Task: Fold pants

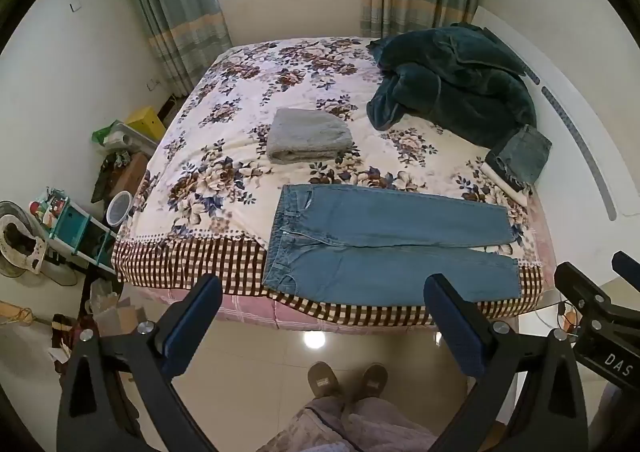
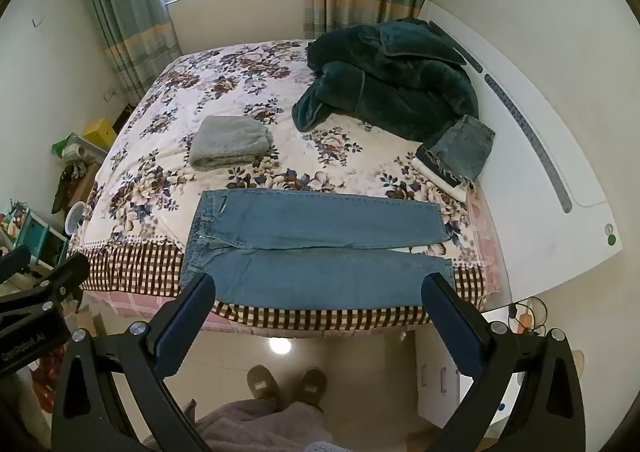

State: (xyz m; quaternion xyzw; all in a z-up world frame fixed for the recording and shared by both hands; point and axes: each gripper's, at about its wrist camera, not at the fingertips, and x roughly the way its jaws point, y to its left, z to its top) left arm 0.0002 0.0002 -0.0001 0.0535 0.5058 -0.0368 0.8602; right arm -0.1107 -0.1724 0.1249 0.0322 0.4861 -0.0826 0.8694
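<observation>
Light blue jeans [image 1: 384,244] lie flat and spread out along the near edge of the bed, waistband to the left, both legs pointing right; they also show in the right wrist view [image 2: 316,248]. My left gripper [image 1: 322,292] is open and empty, held above the floor in front of the bed's near edge. My right gripper [image 2: 318,290] is open and empty too, just short of the near leg of the jeans. The right gripper's body shows at the right edge of the left wrist view [image 1: 600,316].
The bed [image 1: 224,124] has a floral sheet with a checked border. A folded grey towel [image 1: 308,136] lies mid-bed. A dark green blanket [image 1: 452,80] is heaped at the far right, with folded denim [image 1: 520,156] beside it. Clutter and shelves [image 1: 76,228] stand left. My slippers [image 1: 348,378] are on the tiled floor.
</observation>
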